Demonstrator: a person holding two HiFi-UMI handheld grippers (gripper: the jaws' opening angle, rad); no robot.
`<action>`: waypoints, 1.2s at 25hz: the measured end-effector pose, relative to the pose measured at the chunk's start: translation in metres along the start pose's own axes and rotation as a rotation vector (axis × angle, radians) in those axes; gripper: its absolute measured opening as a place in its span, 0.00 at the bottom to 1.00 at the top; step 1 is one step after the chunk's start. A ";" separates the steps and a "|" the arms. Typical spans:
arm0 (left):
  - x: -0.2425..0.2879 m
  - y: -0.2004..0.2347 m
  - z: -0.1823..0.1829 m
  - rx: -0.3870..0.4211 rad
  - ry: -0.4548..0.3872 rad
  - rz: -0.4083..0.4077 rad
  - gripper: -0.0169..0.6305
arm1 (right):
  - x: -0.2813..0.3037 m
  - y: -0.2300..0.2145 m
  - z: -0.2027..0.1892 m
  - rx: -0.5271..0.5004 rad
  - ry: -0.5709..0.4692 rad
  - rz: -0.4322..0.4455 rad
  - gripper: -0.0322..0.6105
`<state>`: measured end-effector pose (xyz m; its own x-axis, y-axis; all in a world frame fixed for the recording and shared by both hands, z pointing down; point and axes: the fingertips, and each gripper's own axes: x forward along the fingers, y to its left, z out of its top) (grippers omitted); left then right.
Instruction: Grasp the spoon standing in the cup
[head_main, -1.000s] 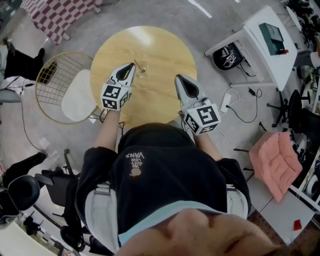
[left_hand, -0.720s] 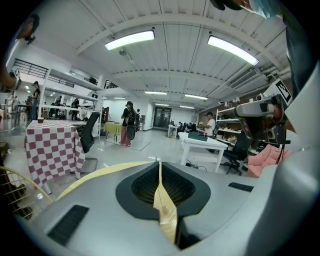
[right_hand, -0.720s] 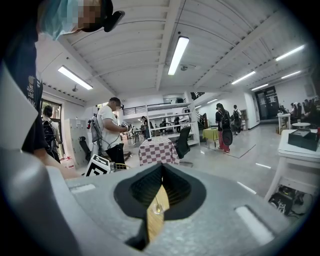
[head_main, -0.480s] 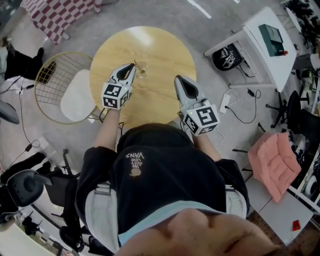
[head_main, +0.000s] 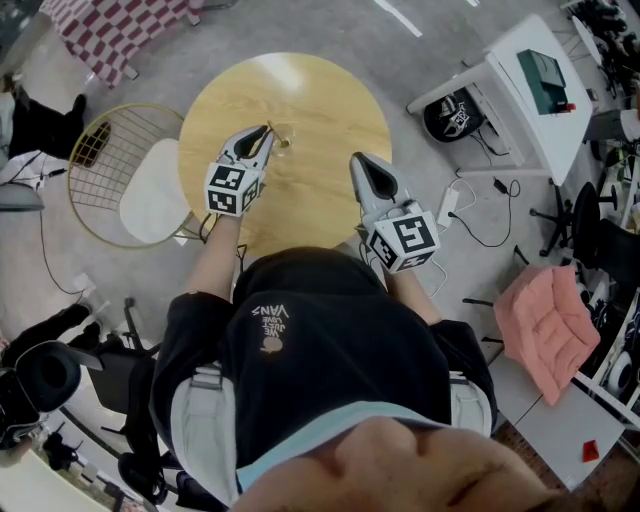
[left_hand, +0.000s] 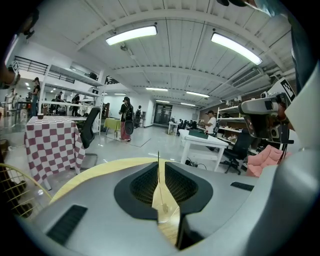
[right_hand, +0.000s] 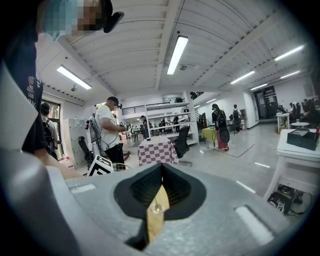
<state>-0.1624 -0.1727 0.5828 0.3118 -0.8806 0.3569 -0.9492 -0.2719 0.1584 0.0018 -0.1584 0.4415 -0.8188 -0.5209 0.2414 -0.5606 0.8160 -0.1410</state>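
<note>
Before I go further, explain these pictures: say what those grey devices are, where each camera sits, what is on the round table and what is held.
There is no robot here. A person at a round wooden table works two hand-held two-jaw grippers; the cube with square markers belongs to the tool. The top-down picture comes from a camera on the person's head; the other two from cameras riding on the grippers, looking along their jaws. On the table stands a small cup with a spoon in it. The left gripper is at the cup: its own view shows the jaws shut on a thin upright sliver, apparently the spoon's handle. The right gripper is shut on nothing, away from the cup.
</note>
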 end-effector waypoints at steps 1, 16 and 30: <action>0.001 0.000 0.000 -0.003 0.000 0.001 0.11 | 0.000 0.000 0.000 0.000 0.000 0.000 0.05; 0.017 0.007 -0.002 -0.029 0.024 0.004 0.15 | 0.003 -0.008 0.001 0.008 -0.004 -0.018 0.05; 0.021 0.007 -0.005 -0.016 0.049 -0.005 0.11 | 0.002 -0.011 -0.001 0.018 -0.003 -0.025 0.05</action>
<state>-0.1626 -0.1915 0.5957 0.3182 -0.8593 0.4005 -0.9471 -0.2690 0.1751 0.0061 -0.1686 0.4444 -0.8046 -0.5422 0.2423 -0.5835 0.7977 -0.1526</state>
